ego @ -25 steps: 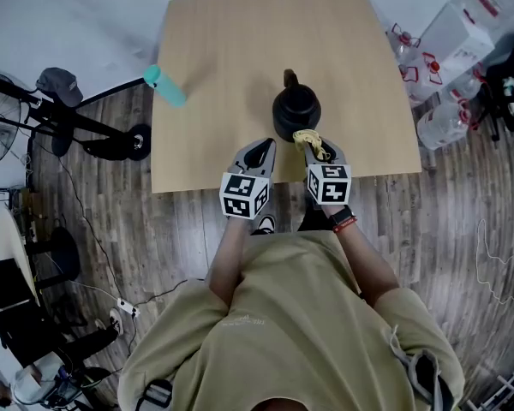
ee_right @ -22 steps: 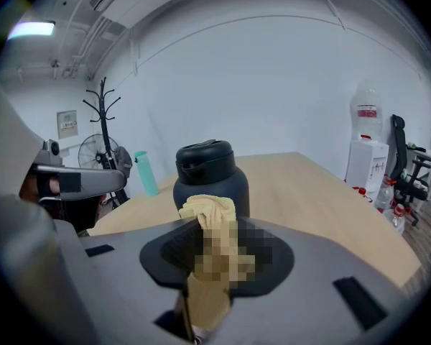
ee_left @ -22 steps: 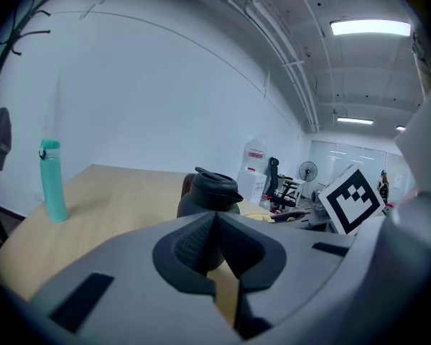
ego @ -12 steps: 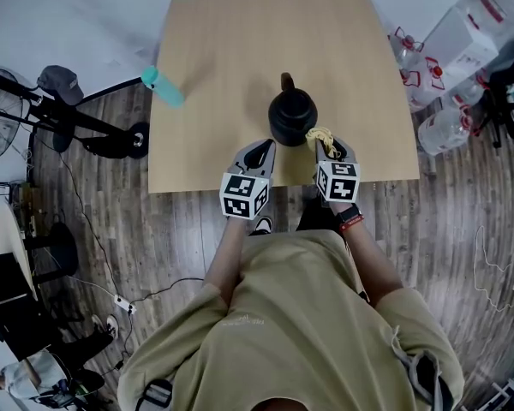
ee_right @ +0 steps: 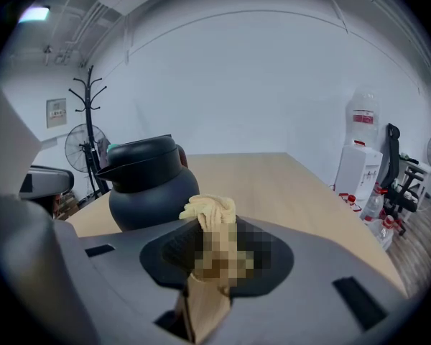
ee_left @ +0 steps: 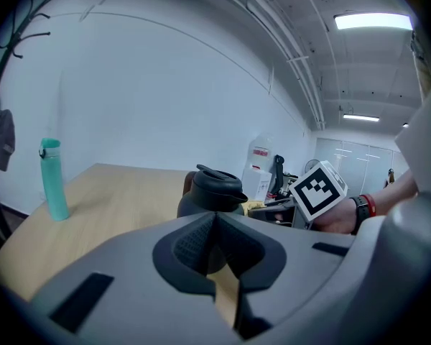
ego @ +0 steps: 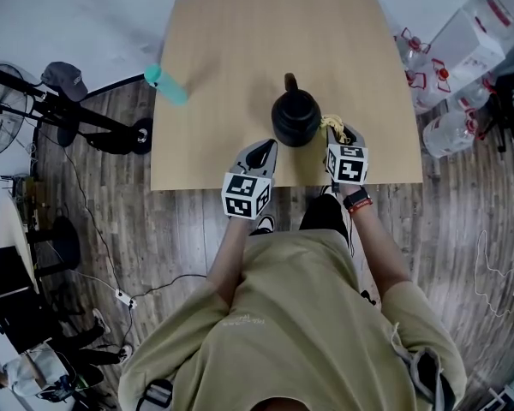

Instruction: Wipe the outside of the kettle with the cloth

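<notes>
A round black kettle (ego: 295,116) stands upright on the wooden table (ego: 240,50), its brown handle toward the far side. My right gripper (ego: 337,134) is shut on a yellow cloth (ego: 331,125) just right of the kettle's near side. The right gripper view has the cloth (ee_right: 210,211) bunched between the jaws, with the kettle (ee_right: 145,184) close by at the left. My left gripper (ego: 262,154) is shut and holds nothing, at the table's near edge, left of the kettle. From the left gripper view the kettle (ee_left: 210,191) stands just beyond the closed jaws.
A teal bottle (ego: 164,85) lies near the table's left edge and shows upright at the left of the left gripper view (ee_left: 53,180). Water jugs (ego: 450,127) and boxes sit on the floor at the right. A fan stand (ego: 60,110) is on the left.
My right gripper with the cloth has moved right and slightly farther, from the kettle's near side round to its right side. The left gripper has stayed in place.
</notes>
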